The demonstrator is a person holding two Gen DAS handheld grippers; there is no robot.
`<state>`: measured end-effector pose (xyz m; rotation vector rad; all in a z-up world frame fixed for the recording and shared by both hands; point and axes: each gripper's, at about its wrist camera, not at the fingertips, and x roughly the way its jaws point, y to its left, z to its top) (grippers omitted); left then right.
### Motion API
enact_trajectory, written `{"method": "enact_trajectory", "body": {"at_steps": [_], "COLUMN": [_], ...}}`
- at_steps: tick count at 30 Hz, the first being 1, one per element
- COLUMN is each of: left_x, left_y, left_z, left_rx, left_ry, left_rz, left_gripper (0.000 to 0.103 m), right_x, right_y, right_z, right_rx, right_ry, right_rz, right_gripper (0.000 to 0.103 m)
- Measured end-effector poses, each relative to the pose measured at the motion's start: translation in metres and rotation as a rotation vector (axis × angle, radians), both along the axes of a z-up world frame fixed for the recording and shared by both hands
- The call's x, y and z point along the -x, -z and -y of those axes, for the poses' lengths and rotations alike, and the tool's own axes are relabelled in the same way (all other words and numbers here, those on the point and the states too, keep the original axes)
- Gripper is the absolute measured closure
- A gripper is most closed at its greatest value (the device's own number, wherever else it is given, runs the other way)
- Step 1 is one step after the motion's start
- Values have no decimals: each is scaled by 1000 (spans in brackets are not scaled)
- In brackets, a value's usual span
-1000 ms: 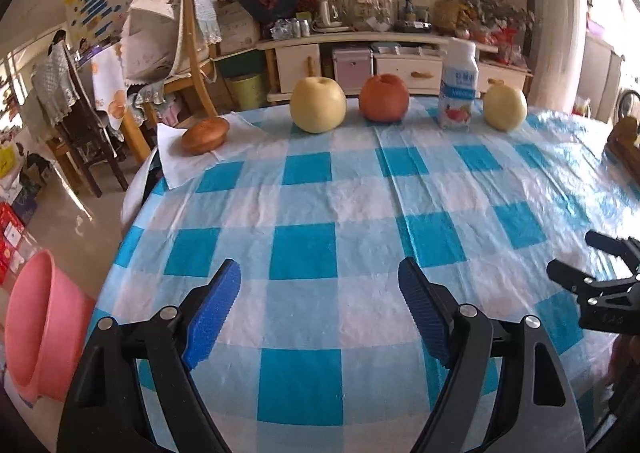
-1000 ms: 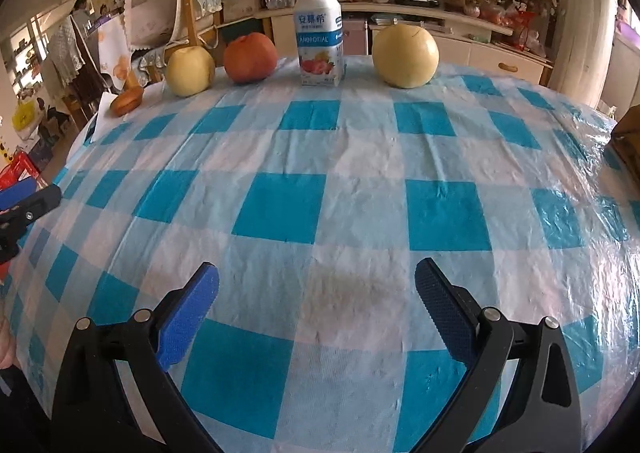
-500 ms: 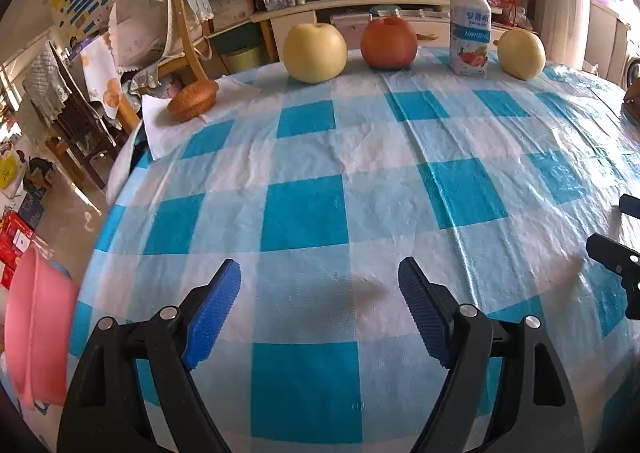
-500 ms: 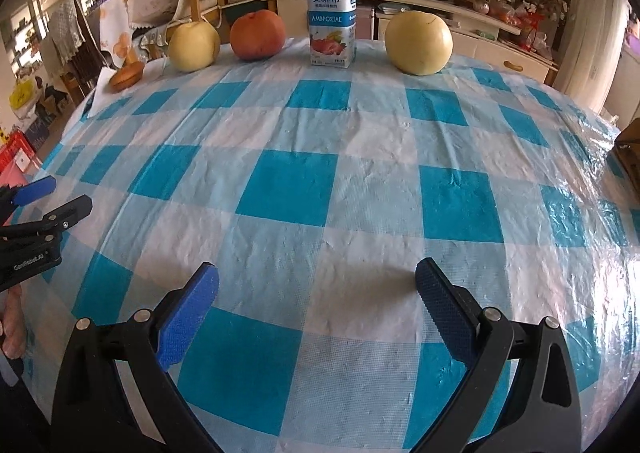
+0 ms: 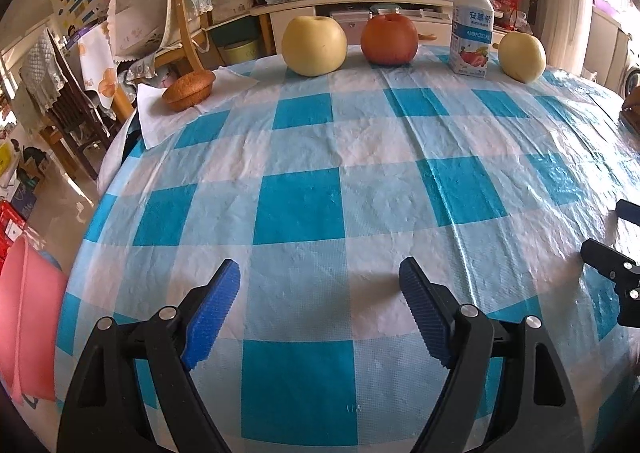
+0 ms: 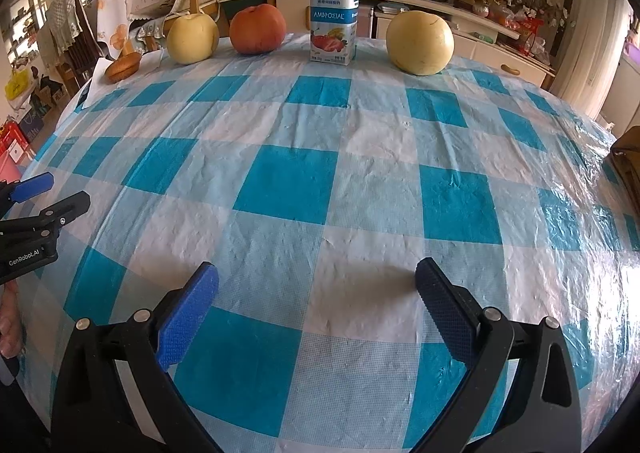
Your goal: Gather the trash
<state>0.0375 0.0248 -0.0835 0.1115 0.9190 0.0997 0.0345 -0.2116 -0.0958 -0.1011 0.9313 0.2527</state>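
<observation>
Along the far edge of the blue-and-white checked table stand a yellow pear, a red apple, a white yogurt-drink bottle and a second yellow pear. A brown bun lies on a white napkin at the far left. The right wrist view shows the same bottle, apple and pears. My left gripper is open over bare cloth near the front. My right gripper is open too, holding nothing.
A pink bin stands on the floor left of the table. A brown object sits at the table's right edge. Chairs draped with cloths and a crowded sideboard stand behind the table.
The left gripper has sunk and tipped, so the fruit row sits higher and nearer in its view. The right gripper has barely moved. Both jaws stay wide.
</observation>
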Motion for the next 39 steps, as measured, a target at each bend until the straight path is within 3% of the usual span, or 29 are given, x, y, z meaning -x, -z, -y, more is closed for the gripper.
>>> {"method": "enact_trajectory", "body": {"at_steps": [8, 16, 26, 29, 34, 39], "left_x": [3, 26, 71, 90, 129, 187], "left_y": [-9, -57, -115, -136, -164, -179], "left_z": [-4, -8, -35, -57, -107, -173], "left_rx": [41, 97, 39, -4, 34, -29], "left_ry": [-21, -26, -40, -81, -154, -281], "left_rz": [22, 146, 242, 296, 344, 401], "left_gripper": [22, 22, 22, 22, 22, 22], "right_x": [0, 0, 0, 0, 0, 0], "right_y": [0, 0, 0, 0, 0, 0], "right_z": [0, 0, 0, 0, 0, 0], "right_rx": [0, 1, 1, 1, 1, 1], "right_ry": [0, 0, 0, 0, 0, 0], "right_rz": [0, -1, -1, -1, -1, -1], "right_gripper": [4, 4, 4, 4, 4, 4]}}
